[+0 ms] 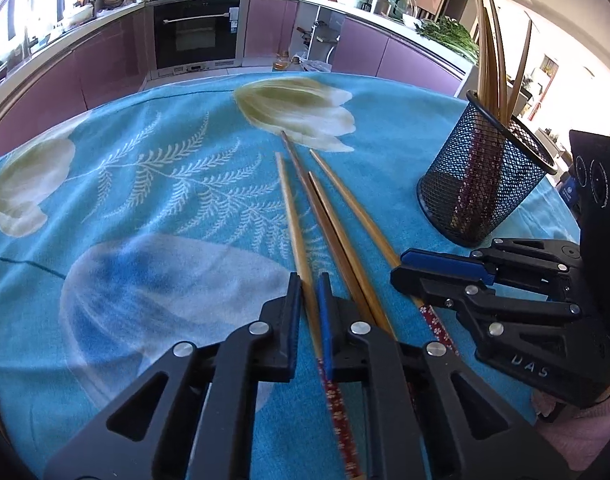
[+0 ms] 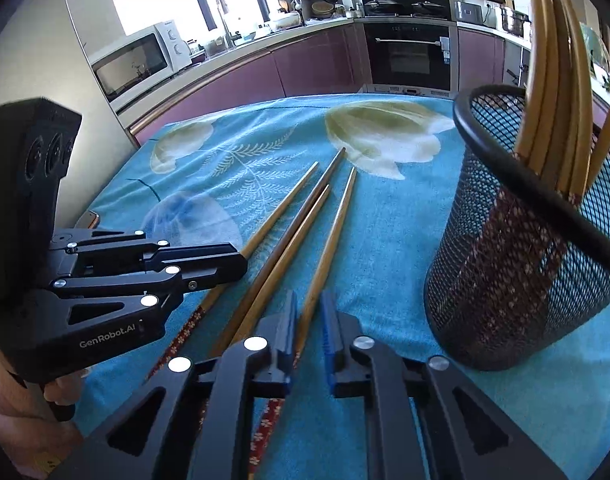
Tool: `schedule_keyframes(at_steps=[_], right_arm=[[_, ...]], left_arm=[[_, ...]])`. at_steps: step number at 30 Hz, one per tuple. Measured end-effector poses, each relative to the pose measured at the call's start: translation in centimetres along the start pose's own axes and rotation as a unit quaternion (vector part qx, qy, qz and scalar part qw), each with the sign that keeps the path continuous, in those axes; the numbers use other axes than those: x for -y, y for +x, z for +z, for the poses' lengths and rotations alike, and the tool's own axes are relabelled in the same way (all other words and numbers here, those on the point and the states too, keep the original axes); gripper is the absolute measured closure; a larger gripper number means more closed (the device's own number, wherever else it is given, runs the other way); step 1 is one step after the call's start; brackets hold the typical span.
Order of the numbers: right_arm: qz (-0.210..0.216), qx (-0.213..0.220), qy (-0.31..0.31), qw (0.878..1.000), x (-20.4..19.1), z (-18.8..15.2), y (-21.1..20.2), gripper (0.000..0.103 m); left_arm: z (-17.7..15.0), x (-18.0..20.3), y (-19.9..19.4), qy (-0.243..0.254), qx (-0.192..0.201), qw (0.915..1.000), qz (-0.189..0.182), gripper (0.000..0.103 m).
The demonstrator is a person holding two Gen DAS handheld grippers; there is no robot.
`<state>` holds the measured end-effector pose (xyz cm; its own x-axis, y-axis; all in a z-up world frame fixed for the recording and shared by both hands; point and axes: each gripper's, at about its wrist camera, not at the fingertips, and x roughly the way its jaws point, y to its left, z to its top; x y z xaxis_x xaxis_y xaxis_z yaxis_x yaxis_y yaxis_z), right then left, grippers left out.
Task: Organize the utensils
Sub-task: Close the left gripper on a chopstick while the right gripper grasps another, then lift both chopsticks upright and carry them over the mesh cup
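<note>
Several wooden chopsticks with red flowered handles lie side by side on the blue flowered tablecloth [image 1: 145,200]. My left gripper [image 1: 309,284] is shut on the leftmost chopstick [image 1: 291,208], which runs between its pads. From the right wrist view, that left gripper [image 2: 241,268] sits low on the same leftmost chopstick [image 2: 281,204]. My right gripper [image 2: 309,308] is shut on the rightmost chopstick [image 2: 337,228]; from the left wrist view the right gripper [image 1: 397,276] rests over the rightmost chopstick [image 1: 353,204]. Two chopsticks [image 1: 325,220] lie loose between them. A black mesh holder [image 1: 477,184] stands upright at the right.
The mesh holder [image 2: 505,280] has several chopsticks standing in it and is close to my right gripper's right side. The table ends just beyond the flower print; purple kitchen cabinets and an oven [image 1: 197,32] lie past it. A hand [image 2: 9,400] grips the left gripper's handle.
</note>
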<state>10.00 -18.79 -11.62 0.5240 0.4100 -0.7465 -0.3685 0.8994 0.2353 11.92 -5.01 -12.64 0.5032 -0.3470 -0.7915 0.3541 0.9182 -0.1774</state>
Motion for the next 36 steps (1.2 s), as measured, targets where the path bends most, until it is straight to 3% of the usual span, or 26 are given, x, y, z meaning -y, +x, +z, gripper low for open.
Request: schedule_keyframes(at_steps=[8, 15, 28, 36], right_arm=[[0.012, 0.024, 0.015, 1.0, 0.6, -0.8, -2.0, 0.097], [0.032, 0.001, -0.001, 0.999, 0.1, -1.2, -2.0, 0.097], [0.013, -0.008, -0.02, 1.0, -0.5, 0.2, -0.2, 0.093], [0.016, 0.007, -0.03, 0.999, -0.6, 0.6, -1.0, 0.097]], left_arm=[[-1.5, -0.6, -1.9, -0.019, 0.014, 0.9997, -0.011, 0.095], [-2.5, 0.2, -2.0, 0.0, 0.002, 0.9998, -0.021, 0.095], [-0.3, 0.2, -0.1, 0.03, -0.017, 0.9992, -0.021, 0.086], [0.5, 0.1, 0.2, 0.019, -0.016, 0.9995, -0.02, 0.095]])
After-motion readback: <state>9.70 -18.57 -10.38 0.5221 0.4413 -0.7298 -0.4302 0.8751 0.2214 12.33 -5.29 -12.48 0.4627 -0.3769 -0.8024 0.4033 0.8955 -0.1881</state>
